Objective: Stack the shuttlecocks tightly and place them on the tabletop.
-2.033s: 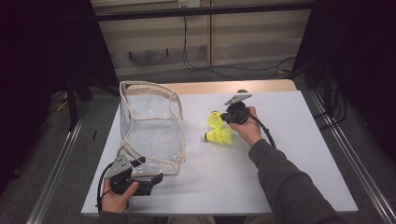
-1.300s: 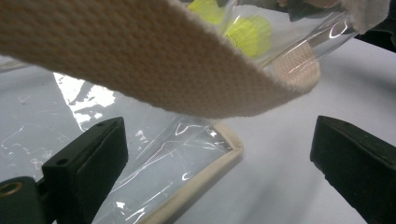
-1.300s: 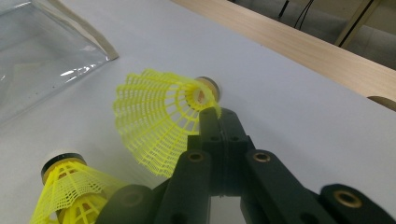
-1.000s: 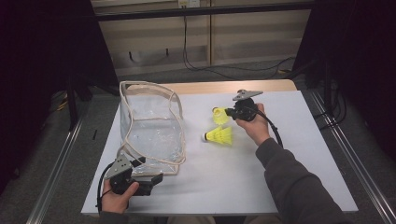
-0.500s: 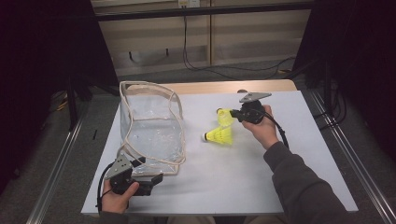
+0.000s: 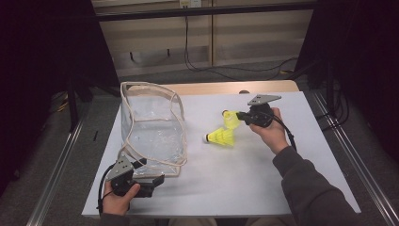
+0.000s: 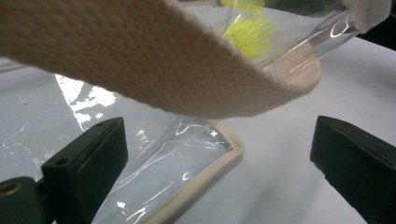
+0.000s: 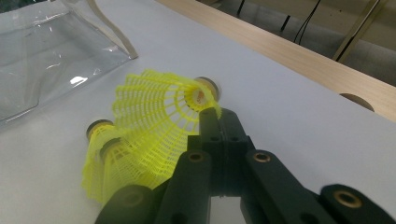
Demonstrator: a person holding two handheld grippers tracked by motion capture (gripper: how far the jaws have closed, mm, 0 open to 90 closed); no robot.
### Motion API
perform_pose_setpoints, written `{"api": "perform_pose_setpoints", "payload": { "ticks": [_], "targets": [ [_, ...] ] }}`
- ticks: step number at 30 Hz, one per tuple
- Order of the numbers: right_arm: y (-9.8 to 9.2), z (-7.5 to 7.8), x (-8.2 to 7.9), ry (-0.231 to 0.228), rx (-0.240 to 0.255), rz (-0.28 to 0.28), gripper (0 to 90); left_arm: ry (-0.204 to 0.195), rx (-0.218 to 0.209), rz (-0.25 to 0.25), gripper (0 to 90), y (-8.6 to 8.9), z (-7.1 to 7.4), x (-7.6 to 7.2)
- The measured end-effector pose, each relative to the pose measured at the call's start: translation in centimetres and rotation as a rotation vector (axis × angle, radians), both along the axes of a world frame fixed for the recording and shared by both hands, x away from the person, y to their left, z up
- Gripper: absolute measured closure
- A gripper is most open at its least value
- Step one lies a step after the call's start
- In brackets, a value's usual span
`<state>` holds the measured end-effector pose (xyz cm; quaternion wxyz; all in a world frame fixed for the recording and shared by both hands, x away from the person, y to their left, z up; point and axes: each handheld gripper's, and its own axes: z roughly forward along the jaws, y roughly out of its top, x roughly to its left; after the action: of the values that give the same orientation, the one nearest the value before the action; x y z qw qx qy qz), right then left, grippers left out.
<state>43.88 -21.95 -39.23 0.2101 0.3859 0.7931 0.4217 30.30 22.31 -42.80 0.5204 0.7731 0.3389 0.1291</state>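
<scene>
Right gripper (image 6: 241, 115) pinched shut on the skirt rim of a yellow shuttlecock (image 8: 161, 109), held just above the bench (image 6: 263, 179), cork end pointing away toward the clear bag (image 6: 153, 129). Second shuttlecock (image 6: 222, 138) lying on its side just beside and below the held one, near enough to be knocked. Best to lift the held one clear before swinging across, and to keep the pinch light, since the mesh skirt looks likely to crush or spring out. Cork-first entry probably the cleaner way into the bag's mouth.

Left gripper (image 6: 151, 181) spread wide at the bag's near corner, jaws apart either side of the webbing strap (image 7: 154, 60) and the piped edge (image 7: 205, 182), pressing on neither. Worth closing on strap or edge first, so the soft bag stands steady and its mouth stays wide.

Open white surface between shuttlecocks and bag, nothing in the path. Bag's top rim standing well above the bench, so approach from over it, not from the side. Wooden far edge (image 8: 299, 51) close behind the right gripper; plenty of room toward the near side.
</scene>
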Motion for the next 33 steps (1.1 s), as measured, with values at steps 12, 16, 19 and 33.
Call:
{"api": "perform_pose_setpoints", "payload": {
  "ticks": [12, 16, 19, 33],
  "targets": [
    [-1.2, -0.1, -1.2, -0.004, 0.022, -0.004, 90.0, -0.001, -0.001, 0.0, 3.9, 0.0, 0.0, 0.0],
    [-1.6, 0.0, -1.5, -0.01, 0.019, 0.0, 90.0, -0.001, -0.002, -0.001, 3.9, 0.0, 0.0, 0.0],
    [-1.8, -0.1, -1.8, -0.011, 0.018, 0.0, 90.0, -0.001, -0.002, -0.001, 3.9, 0.0, 0.0, 0.0],
    [-2.8, -0.4, -2.9, -0.015, 0.024, 0.001, 90.0, 0.0, -0.002, 0.0, 3.9, 0.0, 0.0, 0.0]
  ]
}}
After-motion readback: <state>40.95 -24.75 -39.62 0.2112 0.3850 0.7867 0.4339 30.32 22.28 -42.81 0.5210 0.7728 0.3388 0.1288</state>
